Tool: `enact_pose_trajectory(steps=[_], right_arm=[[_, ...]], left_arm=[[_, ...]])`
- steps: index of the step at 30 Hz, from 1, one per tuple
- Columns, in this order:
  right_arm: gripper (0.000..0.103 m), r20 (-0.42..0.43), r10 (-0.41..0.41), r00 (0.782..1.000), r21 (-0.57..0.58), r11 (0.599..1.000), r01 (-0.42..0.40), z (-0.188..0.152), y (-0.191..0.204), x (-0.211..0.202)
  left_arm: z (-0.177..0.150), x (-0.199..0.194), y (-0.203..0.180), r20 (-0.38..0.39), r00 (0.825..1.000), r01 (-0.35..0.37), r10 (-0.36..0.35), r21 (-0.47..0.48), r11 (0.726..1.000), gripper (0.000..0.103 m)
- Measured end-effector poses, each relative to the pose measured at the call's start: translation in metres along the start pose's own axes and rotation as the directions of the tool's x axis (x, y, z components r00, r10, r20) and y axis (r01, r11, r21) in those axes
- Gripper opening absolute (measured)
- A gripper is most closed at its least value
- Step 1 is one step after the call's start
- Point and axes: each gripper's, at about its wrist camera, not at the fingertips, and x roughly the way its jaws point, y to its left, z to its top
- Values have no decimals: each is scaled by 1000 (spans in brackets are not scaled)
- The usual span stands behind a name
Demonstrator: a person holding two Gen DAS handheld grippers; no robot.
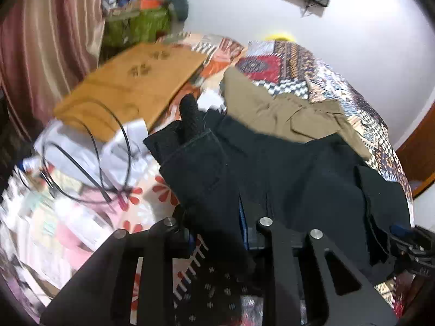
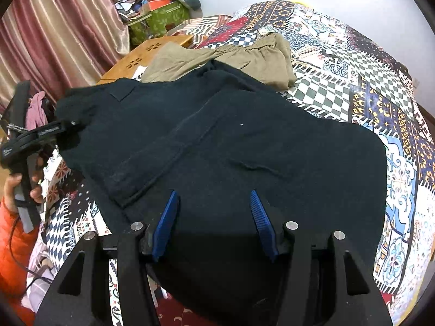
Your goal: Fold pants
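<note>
Pants (image 2: 244,141), black, rumpled, spread over patterned quilt (image 2: 353,81)

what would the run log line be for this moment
stage: fold start | left claw: shut on black fabric pants edge, lifted | right claw: open over pants hem | olive fabric pants: behind | surface: patterned bedspread

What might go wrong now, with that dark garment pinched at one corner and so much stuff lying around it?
The left gripper pinches only a corner of the black pants, so the cloth may slip out. The right gripper stands open over the near edge and holds nothing, so a fold could go crooked. The khaki pants lie partly under the far edge and might get dragged.
</note>
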Motion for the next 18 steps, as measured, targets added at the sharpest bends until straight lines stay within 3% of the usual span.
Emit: enact_pose_trajectory(steps=[6,12,18], right_arm=[[52,5,15,1000,6,1000,-15,-4,3,-6],[52,28,39,999,13,999,-40,-10,1,-20],[52,99,1,995,55,998,-7,-23,-25,-56]], left_arm=[[10,-40,-23,71,997,16,-23,91,996,21],[29,-74,-63,169,983,48,-78,172,984,20],[41,-93,-112,207,968,86,-144,265,960,19]])
